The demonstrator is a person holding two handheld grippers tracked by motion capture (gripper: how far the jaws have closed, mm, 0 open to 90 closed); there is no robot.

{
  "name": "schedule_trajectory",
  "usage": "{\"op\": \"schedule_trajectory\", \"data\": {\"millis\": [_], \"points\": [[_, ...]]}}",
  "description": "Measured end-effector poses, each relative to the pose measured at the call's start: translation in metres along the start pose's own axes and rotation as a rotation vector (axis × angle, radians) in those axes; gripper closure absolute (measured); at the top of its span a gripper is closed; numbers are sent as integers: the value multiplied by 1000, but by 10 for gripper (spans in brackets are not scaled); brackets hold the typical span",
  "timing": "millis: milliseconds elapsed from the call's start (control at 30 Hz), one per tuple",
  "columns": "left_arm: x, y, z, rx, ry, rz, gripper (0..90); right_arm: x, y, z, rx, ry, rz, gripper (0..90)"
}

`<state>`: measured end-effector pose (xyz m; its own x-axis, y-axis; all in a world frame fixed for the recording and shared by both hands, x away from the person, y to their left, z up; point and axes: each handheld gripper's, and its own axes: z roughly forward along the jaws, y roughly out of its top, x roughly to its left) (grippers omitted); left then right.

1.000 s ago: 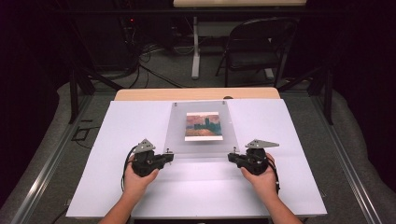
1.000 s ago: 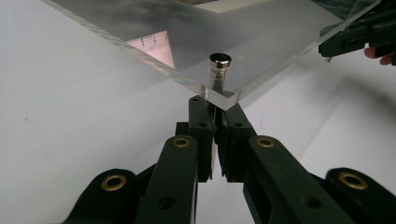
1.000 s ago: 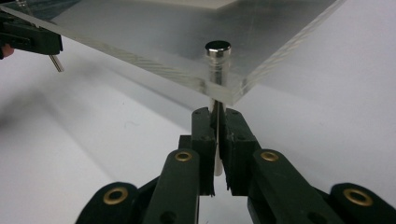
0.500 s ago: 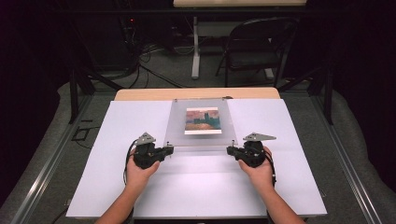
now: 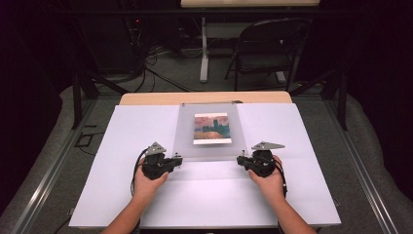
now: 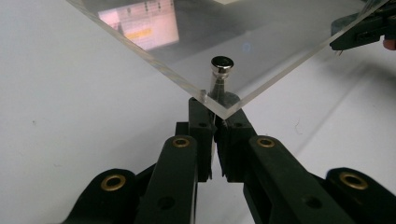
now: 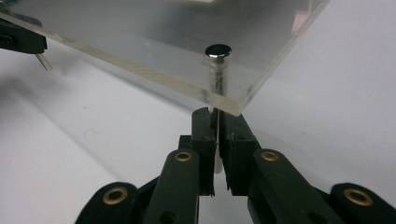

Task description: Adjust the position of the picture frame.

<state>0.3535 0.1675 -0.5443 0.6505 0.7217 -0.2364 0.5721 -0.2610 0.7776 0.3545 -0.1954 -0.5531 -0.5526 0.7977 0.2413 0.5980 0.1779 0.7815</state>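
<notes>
Dark room behind; folding chair point(image 5: 270, 48) and cables on floor beyond white table point(image 5: 122, 195). No containers in sight. Clear acrylic panel point(image 5: 207, 146) lies mid-table, small landscape print point(image 5: 212, 128) under or inside it, silver standoff pin at each near corner. Left tongs point(image 5: 179, 160) pressed together on left pin point(image 6: 220, 74) below panel corner. Right tongs point(image 5: 239, 161) pressed together on right pin point(image 7: 217, 60) likewise. In both gripper views, near panel edge appears raised off table.
</notes>
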Motion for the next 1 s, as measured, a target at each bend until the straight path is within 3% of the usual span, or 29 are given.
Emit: {"op": "schedule_trajectory", "data": {"millis": [467, 1000], "points": [[3, -8, 0, 38, 16, 8, 849, 5, -7, 7, 40, 11, -27, 841], [3, -12, 2, 33, 21, -1, 841, 4, -11, 9, 44, 9, -21, 834]]}}
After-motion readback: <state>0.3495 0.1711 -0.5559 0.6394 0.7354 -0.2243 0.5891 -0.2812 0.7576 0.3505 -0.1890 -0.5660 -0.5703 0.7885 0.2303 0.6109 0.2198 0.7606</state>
